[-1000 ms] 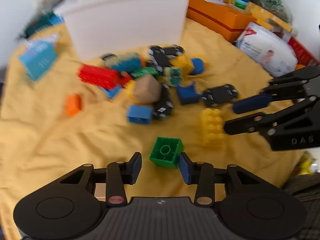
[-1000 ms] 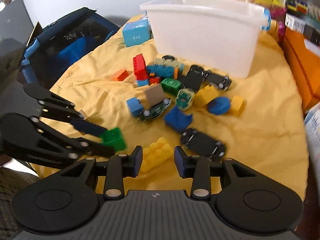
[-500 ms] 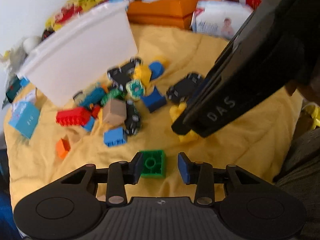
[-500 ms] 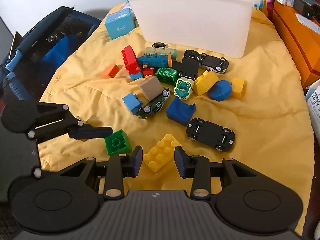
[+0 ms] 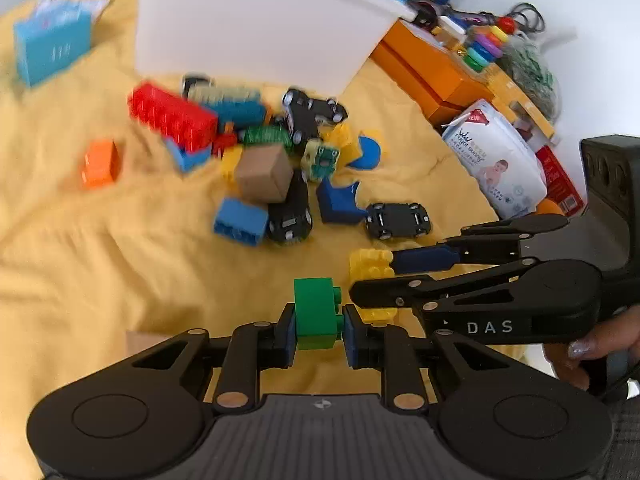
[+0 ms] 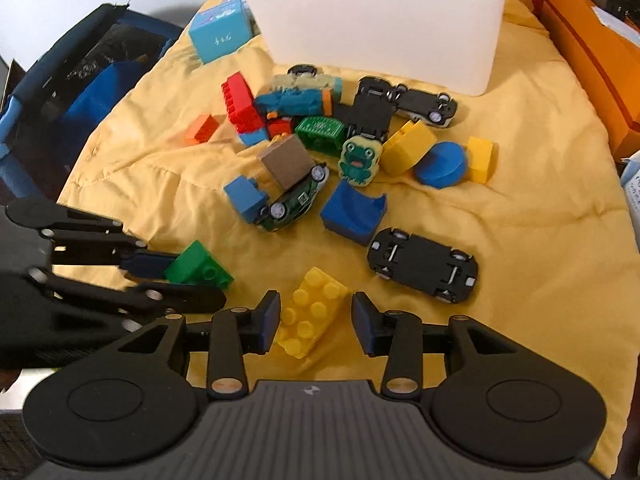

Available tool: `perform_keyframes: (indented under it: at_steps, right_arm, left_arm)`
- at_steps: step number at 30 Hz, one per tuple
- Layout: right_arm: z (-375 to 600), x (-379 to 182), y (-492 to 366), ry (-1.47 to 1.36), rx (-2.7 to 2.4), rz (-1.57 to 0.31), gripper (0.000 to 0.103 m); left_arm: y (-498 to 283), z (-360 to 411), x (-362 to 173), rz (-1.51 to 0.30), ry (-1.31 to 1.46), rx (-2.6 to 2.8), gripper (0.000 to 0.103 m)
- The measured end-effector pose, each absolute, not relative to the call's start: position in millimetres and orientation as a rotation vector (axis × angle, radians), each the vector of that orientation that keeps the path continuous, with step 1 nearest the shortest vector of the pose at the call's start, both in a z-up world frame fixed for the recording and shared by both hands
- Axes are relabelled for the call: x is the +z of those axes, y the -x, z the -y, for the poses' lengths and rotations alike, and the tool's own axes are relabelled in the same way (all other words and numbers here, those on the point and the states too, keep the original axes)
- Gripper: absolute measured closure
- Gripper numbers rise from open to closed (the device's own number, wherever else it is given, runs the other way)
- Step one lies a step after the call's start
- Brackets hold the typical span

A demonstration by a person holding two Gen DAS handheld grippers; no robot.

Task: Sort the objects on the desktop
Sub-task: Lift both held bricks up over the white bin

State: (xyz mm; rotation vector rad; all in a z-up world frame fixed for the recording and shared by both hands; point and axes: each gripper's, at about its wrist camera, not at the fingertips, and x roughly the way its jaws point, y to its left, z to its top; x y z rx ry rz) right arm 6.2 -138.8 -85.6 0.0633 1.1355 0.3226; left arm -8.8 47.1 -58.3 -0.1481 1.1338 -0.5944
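My left gripper is closing, and its blue pads press on both sides of a green brick tipped on its side just above the yellow cloth. In the right wrist view this left gripper comes in from the left with the green brick between its fingers. My right gripper is opening astride a yellow studded brick that lies on the cloth; the right pad stands apart from it. The left wrist view shows the right gripper with a hand behind it.
A white bin stands at the back. In front of it lies a pile of bricks and toy cars, with a black car overturned close to the yellow brick. Orange boxes and a wipes packet line the right; a dark blue bag sits left.
The left jaws came together on the green brick, which now lies on its side between them. The right jaws widened around the yellow brick and sank a little closer to it.
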Motion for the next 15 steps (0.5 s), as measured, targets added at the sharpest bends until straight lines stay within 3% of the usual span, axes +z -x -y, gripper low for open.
perform_keyframes:
  at_steps: [3, 6, 11, 15]
  right_arm:
    - [135.6, -86.9, -7.3, -0.035, 0.337, -1.129, 0.058]
    - [128.1, -88.9, -5.2, 0.073, 0.375, -1.113, 0.065]
    - [129.3, -83.5, -0.8, 0.217, 0.428, -1.093, 0.074]
    - [135.8, -82.9, -0.9, 0.243, 0.455, -1.088, 0.071]
  left_arm:
    - [13.1, -43.2, -62.2, -1.143, 0.084, -0.536, 0.073]
    - [21.0, -43.9, -48.4, -1.070, -0.047, -0.456, 0.054]
    - [28.4, -46.7, -37.1, -0.994, -0.180, -0.441, 0.051]
    - [28.2, -41.0, -41.5, -0.989, -0.213, -0.448, 0.049]
